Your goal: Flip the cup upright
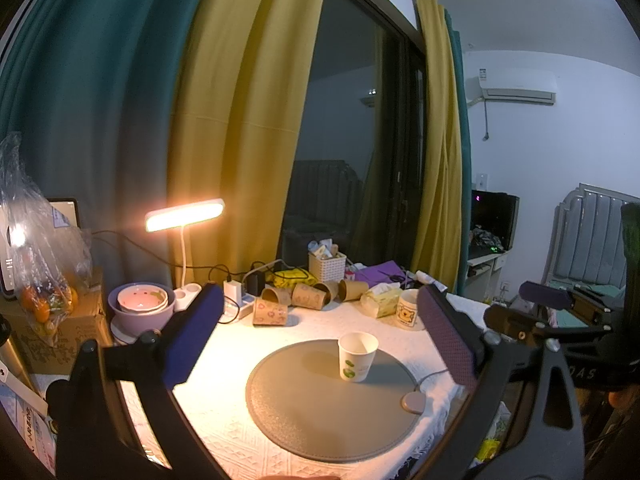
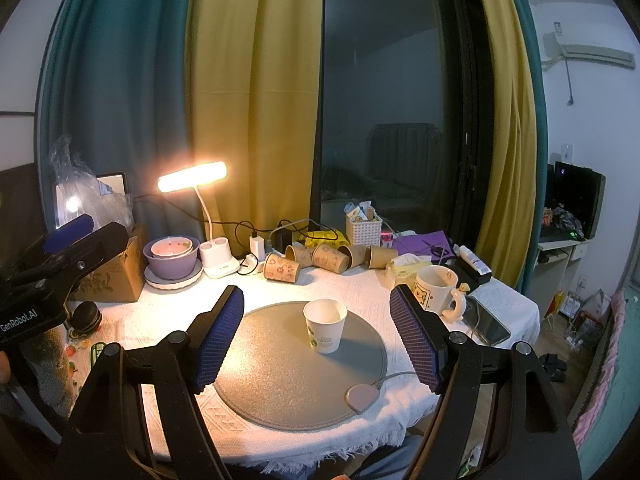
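A white paper cup with a green print stands upright, mouth up, on a round grey mat. The right wrist view shows the cup on the mat too. My left gripper is open and empty, held back from the cup, its blue pads wide apart. My right gripper is open and empty, its pads either side of the cup but nearer the camera, not touching. Each gripper shows at the edge of the other's view.
Several brown paper cups lie on their sides at the table's back. A bear mug, tissue pack, phone, white basket, lit desk lamp, purple bowls and a cardboard box surround the mat.
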